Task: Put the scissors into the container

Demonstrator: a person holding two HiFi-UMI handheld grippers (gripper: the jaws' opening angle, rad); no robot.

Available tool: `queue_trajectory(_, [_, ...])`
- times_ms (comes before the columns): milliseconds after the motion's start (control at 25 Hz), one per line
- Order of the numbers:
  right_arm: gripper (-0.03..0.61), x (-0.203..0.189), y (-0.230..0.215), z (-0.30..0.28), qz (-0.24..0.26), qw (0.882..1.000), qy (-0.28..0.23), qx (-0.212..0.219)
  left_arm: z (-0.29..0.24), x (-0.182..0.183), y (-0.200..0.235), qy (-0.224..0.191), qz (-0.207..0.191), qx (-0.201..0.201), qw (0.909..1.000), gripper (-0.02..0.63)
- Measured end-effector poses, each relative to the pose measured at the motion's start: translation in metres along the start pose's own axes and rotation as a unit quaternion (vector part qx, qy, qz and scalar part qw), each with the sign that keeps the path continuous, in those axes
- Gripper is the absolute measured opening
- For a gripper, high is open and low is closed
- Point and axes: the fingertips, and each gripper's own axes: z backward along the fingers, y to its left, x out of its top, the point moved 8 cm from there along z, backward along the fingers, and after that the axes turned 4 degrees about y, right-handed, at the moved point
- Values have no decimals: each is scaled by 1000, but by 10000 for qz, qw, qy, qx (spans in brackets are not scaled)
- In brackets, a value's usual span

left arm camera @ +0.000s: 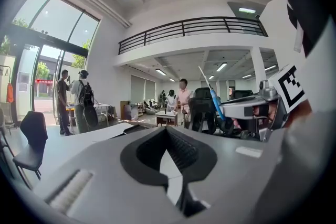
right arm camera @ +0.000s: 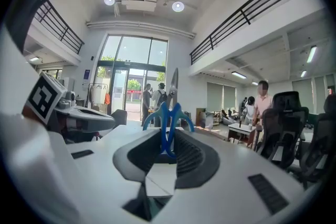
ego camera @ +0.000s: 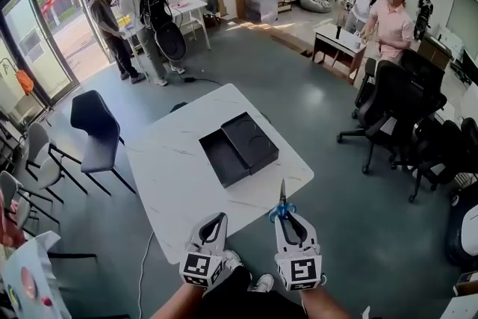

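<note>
Pinched on the blue handles of the scissors (ego camera: 282, 207), the jaws of the right gripper (ego camera: 284, 218) hold them upright, the grey blades sticking out past the jaw tips toward the white table (ego camera: 168, 160). In the right gripper view, the handle loops (right arm camera: 168, 118) sit squarely between the ribbed pads and the blades rise above them. The left gripper (ego camera: 221, 218) hangs just beside it, jaws pressed together on nothing, tips meeting in its own view (left arm camera: 168, 131). Both grippers hover off the table's near edge, with the scissors just over that edge.

Out toward the middle of the table lies the black container (ego camera: 222, 158), an open shallow tray showing only its bare dark floor. Touching it on the side farther from the grippers lies a second black tray (ego camera: 251, 140), also bare inside, with a faint ring on its floor.

The only print I can make out is the black-and-white square markers on the gripper cubes; no words are legible.
</note>
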Motion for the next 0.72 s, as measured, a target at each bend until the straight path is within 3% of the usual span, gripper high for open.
queue_trajectory(400, [81,25,21,-95,292,9983,104,491,-34,-3,73,-49,161,287,9994,9])
queue_trajectory(720, [81,30,37,-147,390,9971,324,562,-54,-8,120,-71,192,300,9993,9])
